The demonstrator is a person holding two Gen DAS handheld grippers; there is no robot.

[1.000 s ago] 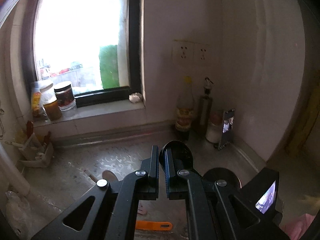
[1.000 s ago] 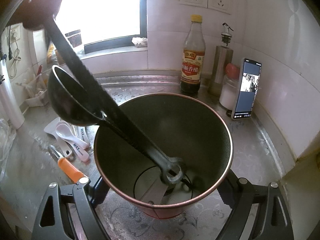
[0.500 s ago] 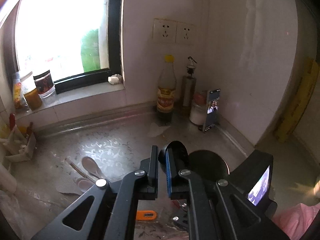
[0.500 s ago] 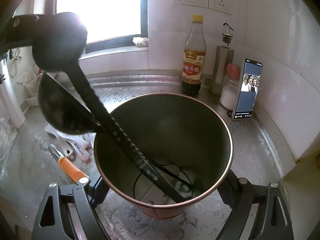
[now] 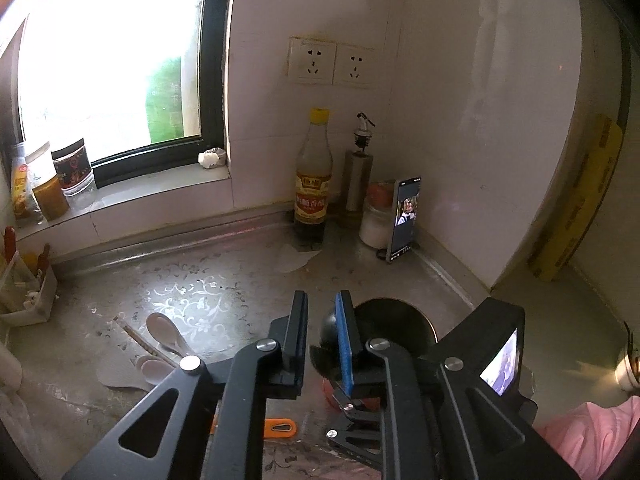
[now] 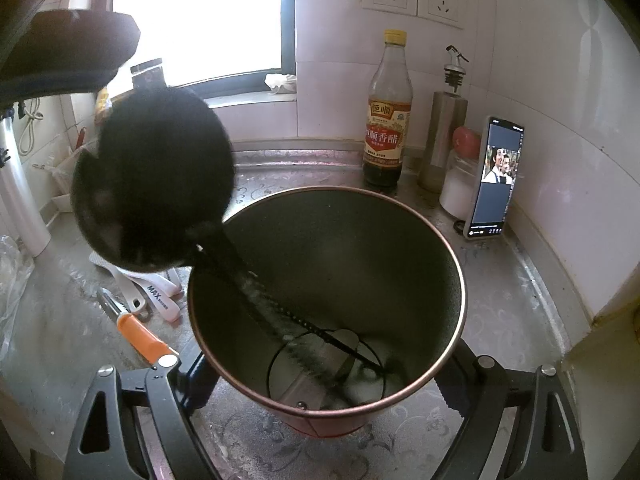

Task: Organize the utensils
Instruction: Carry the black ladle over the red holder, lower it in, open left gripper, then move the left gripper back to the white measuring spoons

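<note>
Bucket (image 6: 420, 248) holds black ladle (image 6: 160, 184), handle seemingly touching bottom.

The ladle (image 6: 156, 184) is black; the bucket (image 6: 440, 240) has a copper rim; the peeler (image 6: 144, 338), left of the right gripper (image 6: 324, 404), is orange.

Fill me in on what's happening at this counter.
A person with two handheld grippers is sorting utensils. The right gripper clamps a dark bucket. The black ladle stands in it, handle down, bowl over the rim. The left gripper has just been opening, with nothing between its pads. White spoons and an orange-handled peeler lie on the counter.
</note>
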